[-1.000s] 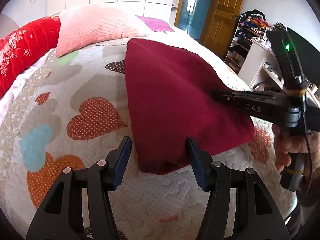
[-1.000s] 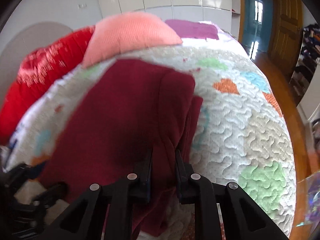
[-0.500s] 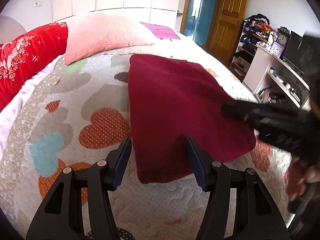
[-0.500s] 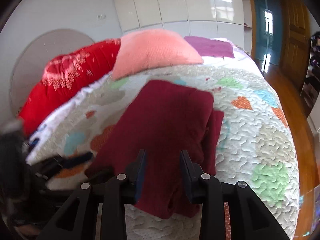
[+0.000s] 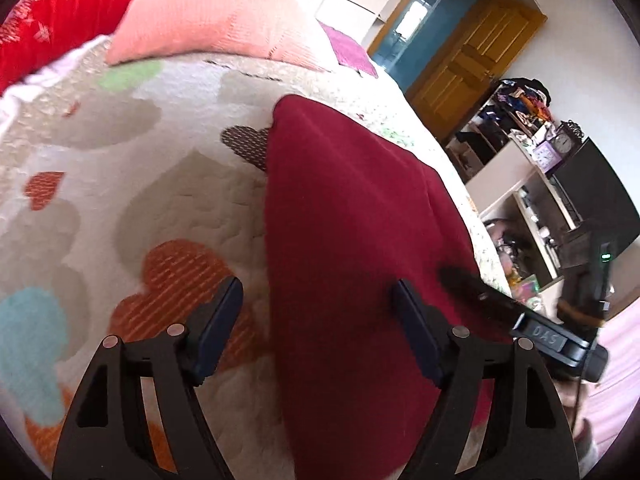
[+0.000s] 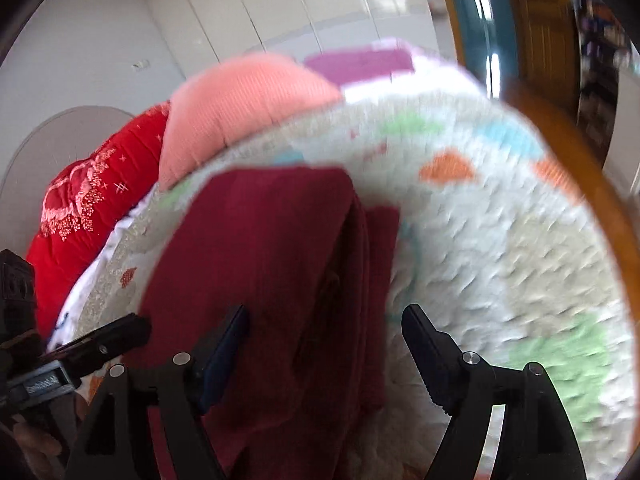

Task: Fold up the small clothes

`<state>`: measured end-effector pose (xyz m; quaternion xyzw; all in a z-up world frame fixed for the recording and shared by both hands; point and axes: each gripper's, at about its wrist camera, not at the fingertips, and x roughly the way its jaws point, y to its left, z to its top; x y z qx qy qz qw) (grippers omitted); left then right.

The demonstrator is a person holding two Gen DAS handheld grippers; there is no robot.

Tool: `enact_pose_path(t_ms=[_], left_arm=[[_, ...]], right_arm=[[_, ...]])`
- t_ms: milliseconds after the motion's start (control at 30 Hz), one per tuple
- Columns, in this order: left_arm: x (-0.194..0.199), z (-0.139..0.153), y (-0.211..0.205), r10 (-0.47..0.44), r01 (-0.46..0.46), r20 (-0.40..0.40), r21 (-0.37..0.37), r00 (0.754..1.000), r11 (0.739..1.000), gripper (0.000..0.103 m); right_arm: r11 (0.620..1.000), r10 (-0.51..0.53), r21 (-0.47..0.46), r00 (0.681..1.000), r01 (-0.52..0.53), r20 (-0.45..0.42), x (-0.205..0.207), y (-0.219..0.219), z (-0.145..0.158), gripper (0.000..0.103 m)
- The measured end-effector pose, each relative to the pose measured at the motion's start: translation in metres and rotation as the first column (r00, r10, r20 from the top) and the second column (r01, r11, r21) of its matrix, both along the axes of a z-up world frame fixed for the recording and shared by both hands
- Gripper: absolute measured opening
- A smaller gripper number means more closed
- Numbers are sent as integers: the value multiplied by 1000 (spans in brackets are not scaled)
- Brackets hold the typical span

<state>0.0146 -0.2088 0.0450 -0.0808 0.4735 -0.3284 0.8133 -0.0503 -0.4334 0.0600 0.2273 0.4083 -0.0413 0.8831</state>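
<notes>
A dark red garment (image 5: pixel 352 248) lies folded flat on the heart-patterned quilt (image 5: pixel 132 184). My left gripper (image 5: pixel 318 320) is open and empty, its jaws spread wide over the garment's near left edge. In the right wrist view the same garment (image 6: pixel 272 264) shows layered folds along its right side. My right gripper (image 6: pixel 324 340) is open and empty above the garment's near end. The right gripper also shows in the left wrist view (image 5: pixel 452 276) at the garment's right edge, and the left gripper shows in the right wrist view (image 6: pixel 132 330) at far left.
A pink pillow (image 5: pixel 208 12), a red cushion (image 5: pixel 52 12) and a purple cloth (image 5: pixel 348 46) lie at the bed's head. White shelves with clutter (image 5: pixel 532 184) and a wooden door (image 5: pixel 468 60) stand to the right of the bed. The bed's right edge drops to a wooden floor (image 6: pixel 568 152).
My right gripper has let go of the garment and opened wide. My left gripper has opened wider and tilted, moving closer over the garment's left edge.
</notes>
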Motion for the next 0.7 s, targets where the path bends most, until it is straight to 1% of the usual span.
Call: enact_pose_path(t_ms=[67,100,133,167,200,233,267,300,333,433,500,600,700], left_arm=[[5,-5,-6,-15,15,-19,-8,1000,1000,78],[7,-10,-10,-32,31,-44,-14,999,999,78],[8,-13,-14,-47,46,-61,-20,997,999,78],[7,-14,-16,-59,58,-71,-19,996,998,77],[5,-13,-16,-58,57,-62,-17,996,998,75],[1,-10,-13,-62,61,-51,-20,997,998,71],[-2,-7,-11,-64,63,-43,-21,997,998,69],[-7,-2,-7,-67,66,-39,-21,997,998,68],[-14,6,-2,-67,66,-29,-19,997,998,66],[-36,23,18,-65,65,2,-5,998,998,66],[-52,33,35,-62,61,28,7,998,998,66],[-82,41,65,-34,33,44,29,998,999,66],[-106,40,89,-2,-1,50,54,999,999,66]], right_arm=[[993,11,121,1000,-10,-8,9,-8,-17,76],[983,11,185,1000,-9,-12,12,-11,-24,78],[973,9,231,1000,-7,-5,14,-13,-29,77],[967,7,254,1000,-9,9,15,-14,-30,74],[966,13,258,1000,-15,11,14,-13,-30,68],[965,17,260,1000,-20,13,14,-12,-28,64],[966,19,259,1000,-24,21,11,-11,-23,58],[965,30,260,999,-38,35,8,-9,-17,54],[965,41,257,998,-51,45,5,-6,-11,52],[970,94,217,992,-109,79,-8,12,13,50],[969,150,185,984,-166,99,-20,33,28,50],[960,202,173,971,-222,124,-38,60,39,50],[946,244,184,959,-268,142,-56,85,41,50]])
